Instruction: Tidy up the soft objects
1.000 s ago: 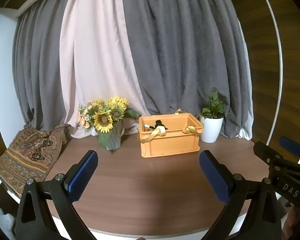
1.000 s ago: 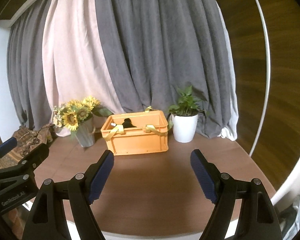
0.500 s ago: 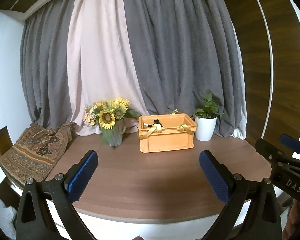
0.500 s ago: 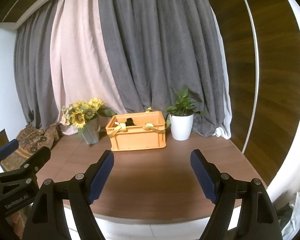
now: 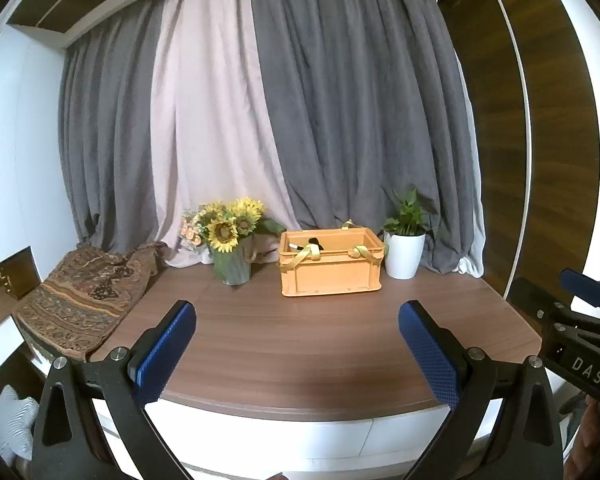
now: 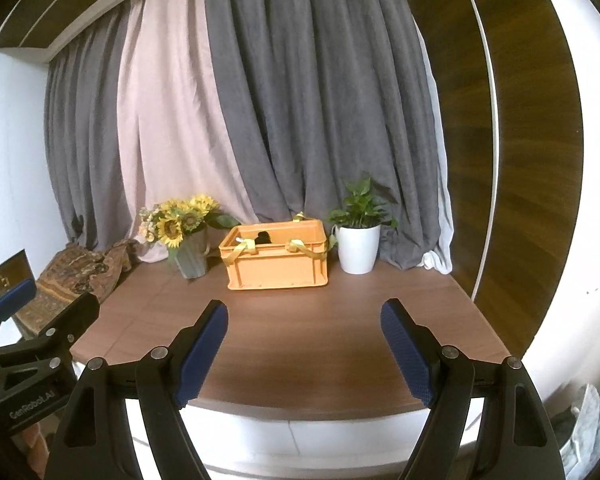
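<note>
Left gripper [image 5: 298, 354] jaws wide, empty, right gripper [image 6: 305, 350] likewise

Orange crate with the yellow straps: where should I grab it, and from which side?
Take the orange crate by a yellow strap looped over its near rim. Come from the front, slightly above: the loops hang on the wall facing both open hand-held grippers, with the vase and the white pot crowding its ends.
</note>
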A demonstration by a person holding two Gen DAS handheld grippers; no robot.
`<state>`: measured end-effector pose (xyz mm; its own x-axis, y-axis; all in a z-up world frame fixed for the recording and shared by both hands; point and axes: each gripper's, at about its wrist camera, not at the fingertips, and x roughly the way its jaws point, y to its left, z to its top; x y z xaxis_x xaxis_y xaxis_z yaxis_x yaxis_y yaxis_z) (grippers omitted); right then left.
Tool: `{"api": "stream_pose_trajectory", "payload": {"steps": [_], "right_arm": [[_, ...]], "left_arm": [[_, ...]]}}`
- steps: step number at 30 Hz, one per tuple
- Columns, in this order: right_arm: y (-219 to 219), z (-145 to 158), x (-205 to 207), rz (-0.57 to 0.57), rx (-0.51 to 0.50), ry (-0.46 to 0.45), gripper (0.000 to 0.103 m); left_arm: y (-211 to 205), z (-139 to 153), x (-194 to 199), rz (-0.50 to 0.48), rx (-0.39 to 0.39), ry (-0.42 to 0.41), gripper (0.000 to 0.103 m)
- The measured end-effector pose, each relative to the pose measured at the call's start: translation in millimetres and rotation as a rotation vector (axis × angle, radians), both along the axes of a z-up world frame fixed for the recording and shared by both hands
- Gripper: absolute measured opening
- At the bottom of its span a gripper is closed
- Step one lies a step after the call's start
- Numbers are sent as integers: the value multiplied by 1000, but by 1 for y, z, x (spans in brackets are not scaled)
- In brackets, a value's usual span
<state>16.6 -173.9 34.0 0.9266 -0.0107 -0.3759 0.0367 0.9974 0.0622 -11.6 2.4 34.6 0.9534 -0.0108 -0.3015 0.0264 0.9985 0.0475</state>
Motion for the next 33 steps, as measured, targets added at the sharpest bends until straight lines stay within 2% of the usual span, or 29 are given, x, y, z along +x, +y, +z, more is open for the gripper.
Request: {"api": "stream_pose_trajectory", "payload": {"steps": [15, 33], "right_arm": [[-5, 3, -32, 18, 9, -20, 80], [-15, 4, -41, 10, 9, -22, 80]], "left_arm": [[-8, 2, -23, 12, 7, -3, 103], [-17, 5, -32, 13, 15, -7, 103]]}}
